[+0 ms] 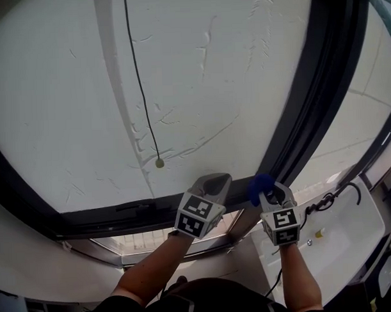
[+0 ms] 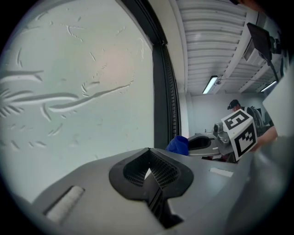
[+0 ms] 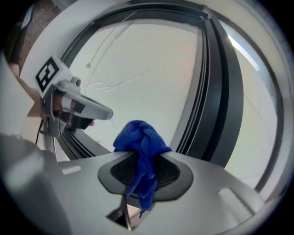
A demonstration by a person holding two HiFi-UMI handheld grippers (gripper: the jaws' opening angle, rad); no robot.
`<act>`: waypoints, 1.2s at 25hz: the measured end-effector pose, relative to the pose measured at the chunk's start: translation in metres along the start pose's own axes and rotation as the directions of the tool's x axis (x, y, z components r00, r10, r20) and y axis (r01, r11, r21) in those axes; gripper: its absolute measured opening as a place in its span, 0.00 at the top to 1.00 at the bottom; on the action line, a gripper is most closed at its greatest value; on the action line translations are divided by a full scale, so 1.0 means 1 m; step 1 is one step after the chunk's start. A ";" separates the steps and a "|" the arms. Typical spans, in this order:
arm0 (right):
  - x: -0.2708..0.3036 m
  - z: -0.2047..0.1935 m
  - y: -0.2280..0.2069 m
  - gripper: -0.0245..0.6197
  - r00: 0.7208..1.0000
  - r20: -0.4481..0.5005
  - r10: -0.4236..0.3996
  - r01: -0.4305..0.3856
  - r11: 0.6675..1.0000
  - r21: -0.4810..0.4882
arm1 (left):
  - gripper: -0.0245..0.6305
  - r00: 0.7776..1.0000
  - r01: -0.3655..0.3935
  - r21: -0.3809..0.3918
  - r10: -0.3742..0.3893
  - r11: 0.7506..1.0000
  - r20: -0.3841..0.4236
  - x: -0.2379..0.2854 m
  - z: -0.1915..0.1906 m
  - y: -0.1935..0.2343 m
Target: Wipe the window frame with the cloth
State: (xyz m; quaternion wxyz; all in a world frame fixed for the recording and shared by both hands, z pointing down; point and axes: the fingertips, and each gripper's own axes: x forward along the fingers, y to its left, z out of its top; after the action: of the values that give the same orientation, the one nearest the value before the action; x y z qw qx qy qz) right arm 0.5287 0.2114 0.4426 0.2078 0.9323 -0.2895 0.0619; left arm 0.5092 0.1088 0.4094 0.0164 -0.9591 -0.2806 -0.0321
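Observation:
A bunched blue cloth [image 1: 260,186] [image 3: 140,143] is clamped in my right gripper [image 1: 272,195] [image 3: 142,156], and its loose end hangs down over the jaw pads. It is held close to the corner where the dark vertical window frame [image 1: 321,84] [image 3: 220,105] meets the bottom rail [image 1: 121,215]. I cannot tell whether it touches the frame. My left gripper [image 1: 211,183] [image 2: 147,150] hovers just left of it above the bottom rail, its jaws closed with nothing between them. In the left gripper view the cloth [image 2: 178,145] and the right gripper's marker cube [image 2: 239,133] lie to the right, beside the frame [image 2: 163,92].
A thin pull cord ending in a bead [image 1: 159,162] hangs in front of the white wrinkled pane [image 1: 199,75]. A white ledge [image 1: 351,226] with a black cable [image 1: 325,199] lies at the lower right. A person [image 2: 236,108] stands far back in the room.

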 end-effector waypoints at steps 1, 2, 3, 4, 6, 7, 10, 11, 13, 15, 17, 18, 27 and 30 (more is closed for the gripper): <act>-0.005 0.006 0.004 0.81 0.999 0.033 0.019 -0.020 0.999 0.050 | 0.97 1.000 0.002 -0.002 -0.002 1.000 0.005 -0.003 0.000 -0.003; -0.010 0.010 0.008 0.81 0.997 0.070 0.038 -0.046 0.992 0.117 | 0.97 1.000 0.004 -0.005 -0.004 1.000 0.010 -0.008 0.001 -0.005; -0.016 0.014 0.011 0.81 0.993 0.108 0.054 -0.075 0.977 0.200 | 0.97 1.000 0.003 -0.007 -0.003 1.000 0.015 -0.012 0.000 -0.007; -0.021 0.016 0.014 0.81 0.988 0.143 0.065 -0.103 0.955 0.277 | 0.97 1.000 -0.004 -0.010 0.005 1.000 0.020 -0.017 0.000 -0.007; -0.027 0.018 0.020 0.81 0.982 0.173 0.072 -0.124 0.943 0.310 | 0.97 0.999 -0.026 -0.019 0.027 0.999 0.032 -0.027 0.002 -0.006; -0.028 0.019 0.026 0.81 0.983 0.168 0.077 -0.118 0.960 0.252 | 0.97 0.999 -0.035 -0.024 0.036 0.999 0.037 -0.031 0.002 -0.006; -0.029 0.027 0.044 0.81 0.981 0.161 0.109 -0.130 0.983 0.127 | 0.97 0.997 -0.067 -0.041 0.068 0.997 0.037 -0.041 0.000 -0.003; -0.030 0.029 0.046 0.81 0.978 0.170 0.121 -0.146 0.978 0.146 | 0.97 0.996 -0.079 -0.050 0.080 0.996 0.032 -0.044 -0.002 -0.002; -0.031 0.035 0.049 0.81 0.971 0.193 0.140 -0.175 0.967 0.182 | 0.97 0.994 -0.105 -0.062 0.106 0.993 0.024 -0.050 -0.006 0.000; -0.031 0.042 0.053 0.81 0.964 0.214 0.160 -0.196 0.967 0.163 | 0.97 0.991 -0.133 -0.059 0.134 0.989 0.021 -0.057 -0.008 0.003; -0.030 0.046 0.059 0.81 0.956 0.223 0.190 -0.222 0.966 0.132 | 0.97 0.985 -0.168 -0.050 0.169 0.985 0.022 -0.066 -0.010 0.006; -0.030 0.047 0.063 0.81 0.952 0.223 0.209 -0.240 0.963 0.125 | 0.97 0.982 -0.189 -0.048 0.190 0.981 0.020 -0.071 -0.011 0.006; -0.016 0.059 0.134 0.81 0.856 0.256 0.448 -0.485 0.869 0.101 | 0.97 0.921 -0.390 -0.068 0.388 0.918 -0.040 -0.136 -0.030 0.024; -0.015 0.063 0.154 0.81 0.829 0.272 0.489 -0.528 0.845 0.089 | 0.97 0.891 -0.454 -0.072 0.452 0.888 -0.037 -0.164 -0.031 0.031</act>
State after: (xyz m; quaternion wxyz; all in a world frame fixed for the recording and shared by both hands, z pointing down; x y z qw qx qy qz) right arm 0.4294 0.0776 0.4360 0.0718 0.8352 -0.5446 0.0255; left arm 0.3864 -0.0072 0.4279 -0.0115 -0.9977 -0.0476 -0.0477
